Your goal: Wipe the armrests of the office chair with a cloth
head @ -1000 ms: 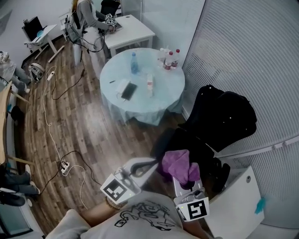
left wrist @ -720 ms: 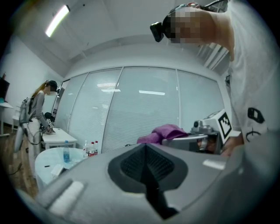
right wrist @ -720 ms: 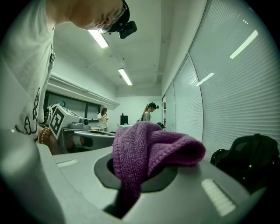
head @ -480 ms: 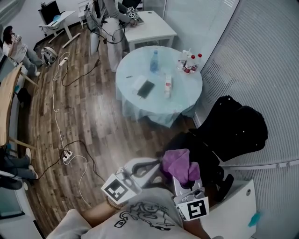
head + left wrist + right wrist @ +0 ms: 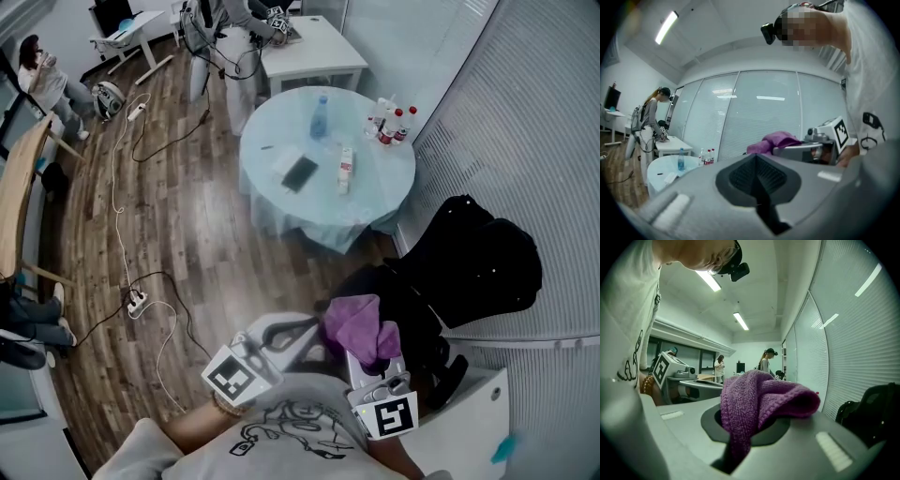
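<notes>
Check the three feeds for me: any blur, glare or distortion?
Head view: sharp, fisheye curves the edges, sheen on the wood floor. Left gripper view: heavy fisheye, dark vignetted corners. Right gripper view: purple cloth crisp up close, ceiling lights blown out.

One cloth (image 5: 356, 328), one chair (image 5: 469, 262), maybe five bottles (image 5: 322, 105)

Left gripper (image 5: 307, 332) jaws together, right gripper (image 5: 364, 360) clamping cloth (image 5: 353, 322).

Head view looks steeply down; both gripper views show the cloth (image 5: 759, 399).
</notes>
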